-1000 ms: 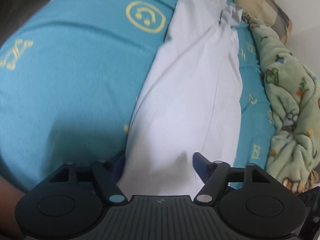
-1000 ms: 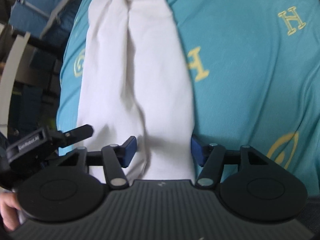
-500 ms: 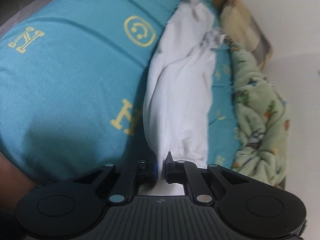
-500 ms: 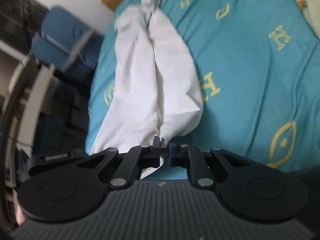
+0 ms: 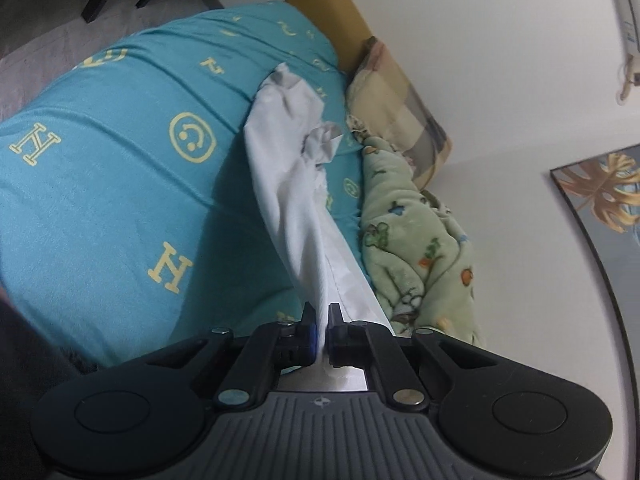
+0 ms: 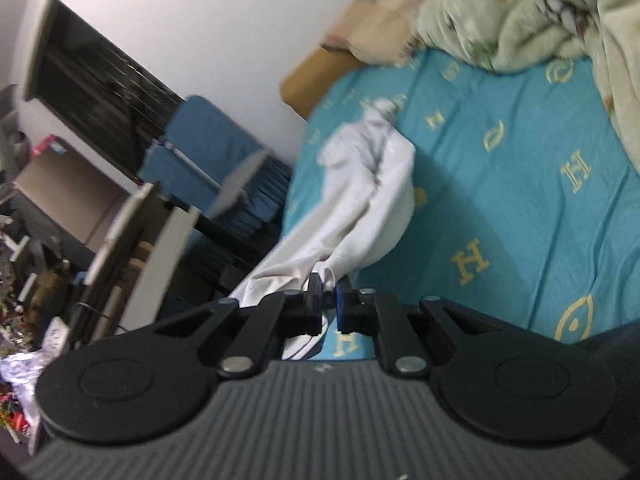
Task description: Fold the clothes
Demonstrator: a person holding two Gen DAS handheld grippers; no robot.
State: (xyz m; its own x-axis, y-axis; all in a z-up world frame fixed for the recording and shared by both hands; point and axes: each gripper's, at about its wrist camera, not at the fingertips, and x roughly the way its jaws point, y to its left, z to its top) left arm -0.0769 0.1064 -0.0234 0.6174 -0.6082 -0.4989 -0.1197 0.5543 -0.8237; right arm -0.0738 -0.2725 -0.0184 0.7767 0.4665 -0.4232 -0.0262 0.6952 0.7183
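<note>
Teal bed (image 5: pixel 100 200) carries the far end of the white garment (image 5: pixel 288 176); left gripper (image 5: pixel 319 316) and right gripper (image 6: pixel 328 284) each pinch a near corner, raised, likely to stretch it out for folding.

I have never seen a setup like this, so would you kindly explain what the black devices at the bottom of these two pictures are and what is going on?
No robot is involved: a person holds a two-finger gripper in each hand, and each gripper carries a wide-angle camera looking forward along its fingers. One picture comes from the left gripper, the other from the right gripper, so each black device is the gripper that bears the camera. Below them is a bed with a teal sheet printed with yellow letters and smiley faces. A white garment lies stretched along it, with a green patterned blanket and a checked pillow beside it. Both grippers are shut on the near end of the white garment, which rises off the sheet toward them, apparently to begin folding.
</note>
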